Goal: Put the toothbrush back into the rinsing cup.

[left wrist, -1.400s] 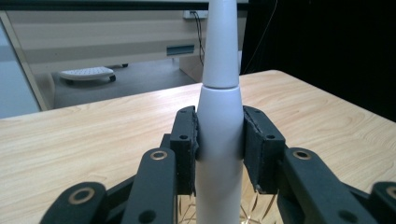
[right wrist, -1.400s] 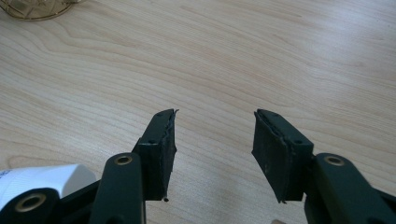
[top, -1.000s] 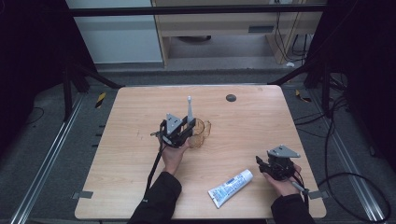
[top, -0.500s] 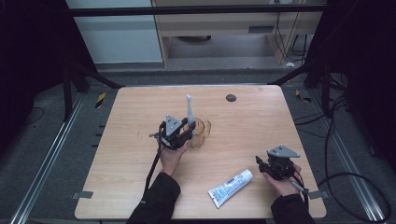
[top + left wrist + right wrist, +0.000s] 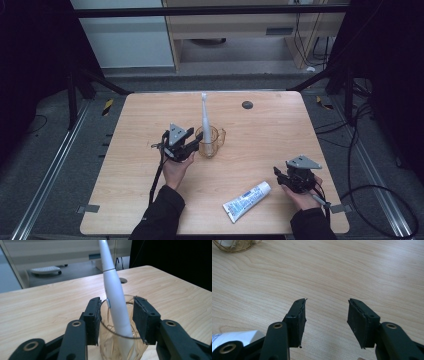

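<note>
A white electric toothbrush (image 5: 203,112) (image 5: 113,297) stands tilted in a clear glass cup (image 5: 214,146) (image 5: 110,345) near the middle of the table. My left gripper (image 5: 198,140) (image 5: 116,306) reaches the cup from the left. Its jaws have just been opening and now flank the cup's rim and the toothbrush handle, with a gap on each side of the handle. A white toothpaste tube (image 5: 246,201) (image 5: 237,336) lies flat near the front edge. Just right of it, my right gripper (image 5: 278,174) (image 5: 327,307) rests low over bare wood, open, with nothing between its pads.
The wooden table (image 5: 270,135) has a dark round hole (image 5: 247,104) (image 5: 121,280) near its far edge. Metal frame rails run along both sides, and cables lie on the floor at the right. A low shelf unit stands beyond the far edge.
The left gripper's jaws have spread wider around the cup and toothbrush. The toothbrush stays standing in the cup. The right gripper and the tube have not moved.
</note>
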